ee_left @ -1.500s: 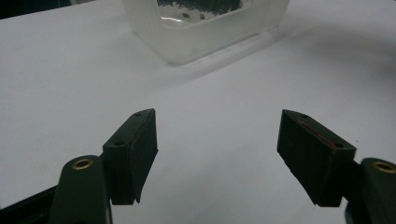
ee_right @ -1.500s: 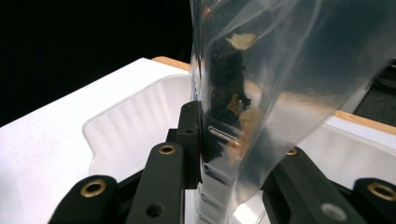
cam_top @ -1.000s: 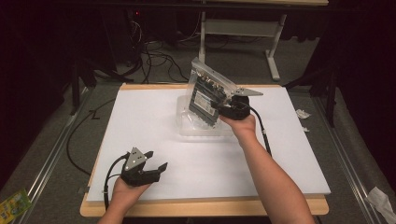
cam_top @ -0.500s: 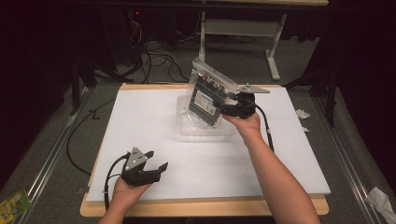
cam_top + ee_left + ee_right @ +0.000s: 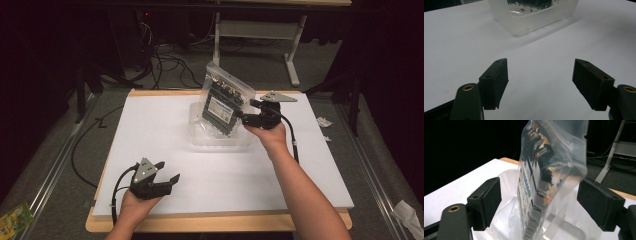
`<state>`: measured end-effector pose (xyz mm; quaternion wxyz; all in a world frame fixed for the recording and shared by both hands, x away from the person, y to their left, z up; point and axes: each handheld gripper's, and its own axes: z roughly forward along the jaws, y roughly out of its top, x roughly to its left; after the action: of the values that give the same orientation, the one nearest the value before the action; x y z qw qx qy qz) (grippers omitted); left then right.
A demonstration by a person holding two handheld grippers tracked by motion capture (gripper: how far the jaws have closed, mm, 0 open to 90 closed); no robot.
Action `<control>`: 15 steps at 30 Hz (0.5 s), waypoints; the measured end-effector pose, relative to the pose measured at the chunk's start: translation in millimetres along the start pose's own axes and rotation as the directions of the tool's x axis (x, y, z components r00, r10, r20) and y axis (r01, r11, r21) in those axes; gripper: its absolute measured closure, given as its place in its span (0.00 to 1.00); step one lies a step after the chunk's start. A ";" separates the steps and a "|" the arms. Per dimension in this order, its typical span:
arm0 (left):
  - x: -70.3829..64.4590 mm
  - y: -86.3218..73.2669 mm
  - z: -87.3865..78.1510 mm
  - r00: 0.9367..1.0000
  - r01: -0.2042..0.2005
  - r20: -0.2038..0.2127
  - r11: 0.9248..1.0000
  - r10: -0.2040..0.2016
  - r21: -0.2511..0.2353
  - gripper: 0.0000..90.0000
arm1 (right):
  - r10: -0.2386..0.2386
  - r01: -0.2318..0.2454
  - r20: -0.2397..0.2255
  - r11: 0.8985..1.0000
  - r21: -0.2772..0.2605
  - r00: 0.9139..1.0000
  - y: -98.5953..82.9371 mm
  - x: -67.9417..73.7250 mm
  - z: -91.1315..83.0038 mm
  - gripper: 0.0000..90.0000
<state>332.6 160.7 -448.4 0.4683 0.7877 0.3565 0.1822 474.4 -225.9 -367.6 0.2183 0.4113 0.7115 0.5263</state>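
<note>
A clear plastic bag [image 5: 226,102] with a dark circuit board inside stands tilted in a clear plastic tub [image 5: 220,141] at the back middle of the white table. My right gripper [image 5: 246,113] is at the bag's right side, open. In the right gripper view the bag [image 5: 549,170] rises between the two jaws of that gripper [image 5: 541,195], touching neither pad, with the tub [image 5: 506,178] below it. My left gripper [image 5: 167,171] rests near the front left of the table, open and holding nothing. In its own view the left gripper [image 5: 540,75] faces the tub [image 5: 534,18] across bare white surface.
The white table top [image 5: 305,165] has a wooden rim along its front and back edges. Cables [image 5: 165,65] and a white desk frame [image 5: 292,55] lie on the floor behind. A green packet [image 5: 14,218] and scraps of paper [image 5: 407,212] lie on the floor at the sides.
My right gripper has shifted slightly to the right beside the bag. The bag still leans in the tub. The left gripper has not moved.
</note>
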 end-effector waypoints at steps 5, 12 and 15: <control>0.7 0.2 -0.3 1.000 0.001 -0.002 1.000 -0.001 -0.002 0.33 | -0.056 0.055 0.024 0.998 0.034 0.998 -3.8 4.0 -12.0 0.18; 0.0 0.6 -0.3 1.000 0.004 -0.003 1.000 -0.004 -0.003 0.33 | -0.064 0.061 0.061 0.997 0.041 0.996 -11.2 5.2 -33.4 0.10; 0.3 0.9 -0.2 1.000 0.006 -0.005 1.000 -0.006 -0.005 0.32 | -0.067 0.063 0.084 0.997 0.052 0.994 -16.0 6.0 -45.5 0.06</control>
<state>333.1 160.8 -447.5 0.4701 0.7849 0.3595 0.1837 431.5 -248.7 -365.8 0.2556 0.4153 0.7272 0.4831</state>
